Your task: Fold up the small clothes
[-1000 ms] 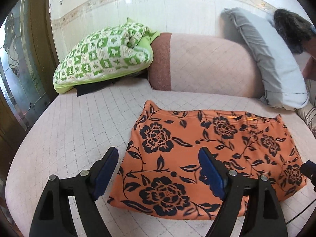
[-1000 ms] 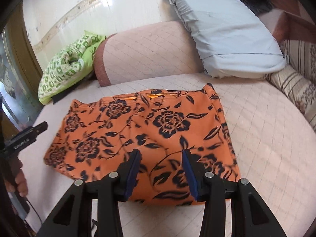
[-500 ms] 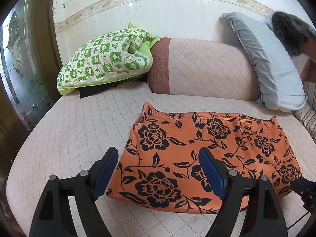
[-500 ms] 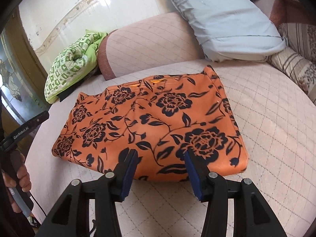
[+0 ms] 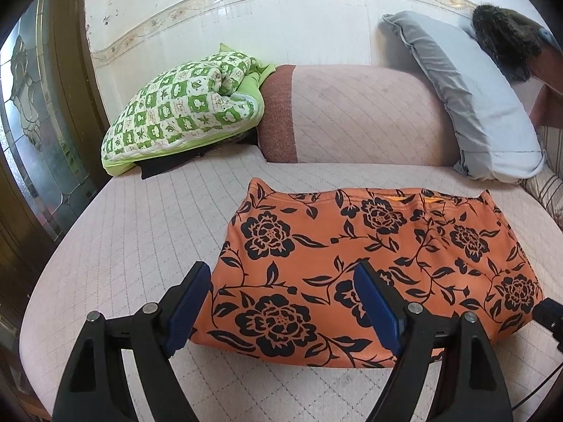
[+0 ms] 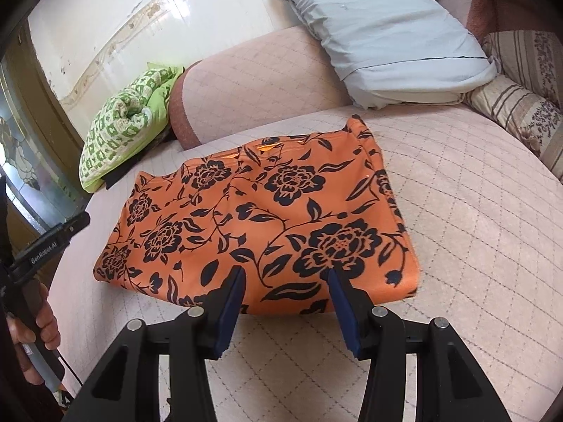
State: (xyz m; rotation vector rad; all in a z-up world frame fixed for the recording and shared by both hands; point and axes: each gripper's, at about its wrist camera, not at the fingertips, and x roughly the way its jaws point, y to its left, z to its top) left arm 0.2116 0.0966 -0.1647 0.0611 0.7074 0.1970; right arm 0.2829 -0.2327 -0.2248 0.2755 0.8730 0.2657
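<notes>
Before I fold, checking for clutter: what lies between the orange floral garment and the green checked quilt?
Only bare pink quilted bedcover between the garment and the quilt, in the left wrist view.

Home, bedroom or sitting corner; pink quilted mattress (image 5: 116,246) as work surface, matching quilted bolster (image 5: 359,116) against glossy white tiled wall (image 5: 299,28) with floral border strip
Soft furnishings all around: grey pillow (image 5: 475,105), folded green-and-white patterned quilt (image 5: 183,109), striped floral cushion (image 6: 520,105) at right
Wooden door with leaded patterned glass (image 5: 31,105) at left edge
Orange floral garment (image 5: 369,256) on mattress, domestic laundry
</notes>
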